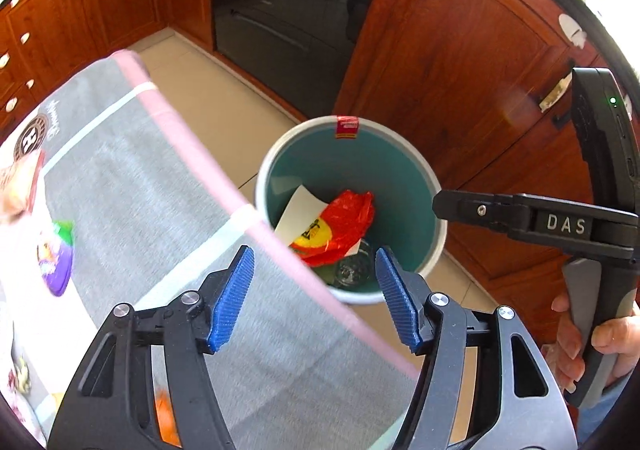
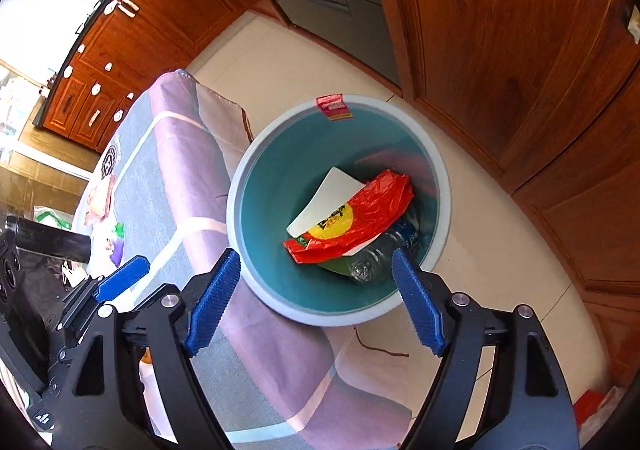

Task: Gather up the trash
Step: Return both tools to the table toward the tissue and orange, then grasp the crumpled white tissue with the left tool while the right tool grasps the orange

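Note:
A round bin (image 1: pixel 262 174) (image 2: pixel 233 206), teal inside with a white rim, stands on the tiled floor against the table's edge. In it lie a red and yellow plastic wrapper (image 1: pixel 344 218) (image 2: pixel 360 218), a white paper (image 1: pixel 300 210) (image 2: pixel 328 194) and a clear plastic bottle (image 1: pixel 352 270) (image 2: pixel 376 254). My left gripper (image 1: pixel 314 254) hangs open over the table edge and the bin's near rim, nothing between its blue pads. My right gripper (image 2: pixel 316 256) is open above the bin, also holding nothing.
A grey and pink cloth covers the table (image 1: pixel 140 190) (image 2: pixel 192 178), with a purple item (image 1: pixel 58 258) on it. Wooden cabinets, a dark oven (image 1: pixel 288 10) and a wooden door (image 1: pixel 460 70) surround the bin. A hand (image 1: pixel 600 338) grips the right tool's handle. Something red (image 2: pixel 592 406) lies on the floor.

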`<state>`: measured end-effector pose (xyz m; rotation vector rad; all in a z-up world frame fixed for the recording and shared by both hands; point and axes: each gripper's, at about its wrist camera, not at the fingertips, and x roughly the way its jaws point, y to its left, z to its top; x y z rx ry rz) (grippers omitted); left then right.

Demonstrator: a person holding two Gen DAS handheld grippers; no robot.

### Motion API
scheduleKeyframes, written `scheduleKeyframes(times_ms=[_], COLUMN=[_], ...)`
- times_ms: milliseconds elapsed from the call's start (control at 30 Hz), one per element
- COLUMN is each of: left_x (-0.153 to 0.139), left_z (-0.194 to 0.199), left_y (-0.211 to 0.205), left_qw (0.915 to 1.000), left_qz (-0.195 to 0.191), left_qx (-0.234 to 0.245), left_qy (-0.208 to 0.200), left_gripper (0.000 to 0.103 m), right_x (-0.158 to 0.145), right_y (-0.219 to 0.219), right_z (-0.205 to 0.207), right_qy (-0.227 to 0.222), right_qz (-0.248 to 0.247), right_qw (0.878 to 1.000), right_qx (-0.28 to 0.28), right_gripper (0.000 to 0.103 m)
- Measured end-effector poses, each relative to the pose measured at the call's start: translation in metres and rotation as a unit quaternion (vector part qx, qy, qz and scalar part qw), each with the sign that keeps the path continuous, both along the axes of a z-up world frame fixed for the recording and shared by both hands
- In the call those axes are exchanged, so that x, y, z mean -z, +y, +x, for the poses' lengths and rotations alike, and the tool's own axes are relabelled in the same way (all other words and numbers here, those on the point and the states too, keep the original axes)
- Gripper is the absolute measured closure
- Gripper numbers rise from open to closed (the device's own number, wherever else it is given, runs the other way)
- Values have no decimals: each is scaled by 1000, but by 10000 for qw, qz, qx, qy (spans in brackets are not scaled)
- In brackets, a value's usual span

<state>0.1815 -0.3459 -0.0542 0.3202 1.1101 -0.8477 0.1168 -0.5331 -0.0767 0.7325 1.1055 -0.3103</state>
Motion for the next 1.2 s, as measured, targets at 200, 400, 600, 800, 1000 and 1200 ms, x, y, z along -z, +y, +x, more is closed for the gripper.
scheduleKeyframes(times_ms=[200, 400, 600, 800, 1000, 1200], left_x=[-8, -14, -20, -12, 8, 27], left_z=[-12, -15, -16, -13, -22, -21], left_y=[54, 110, 170, 219, 242, 247], left_qw=[9995, 9976, 9929, 9876, 9870, 9863], left_qz=[-47, -15, 8, 88, 101, 68], left_qx=[-306, -679, -1148, -1542, -1604, -1633], left_qy=[-41, -97, -308, -300, -50, 219], left_gripper=[38, 37, 26, 22, 20, 20], right_x=[-12, -18, -21, -11, -3, 4], right_y=[33, 76, 125, 180, 220, 236], right_z=[3, 13, 24, 42, 53, 59], right_qy=[-76, -18, 31, 171, 315, 449], right_qz=[-72, -20, 9, 72, 87, 75], right_qw=[9996, 9980, 9947, 9880, 9818, 9793], right_qx=[-260, -636, -1031, -1533, -1869, -1971], right_gripper=[23, 22, 16, 16, 16, 16])
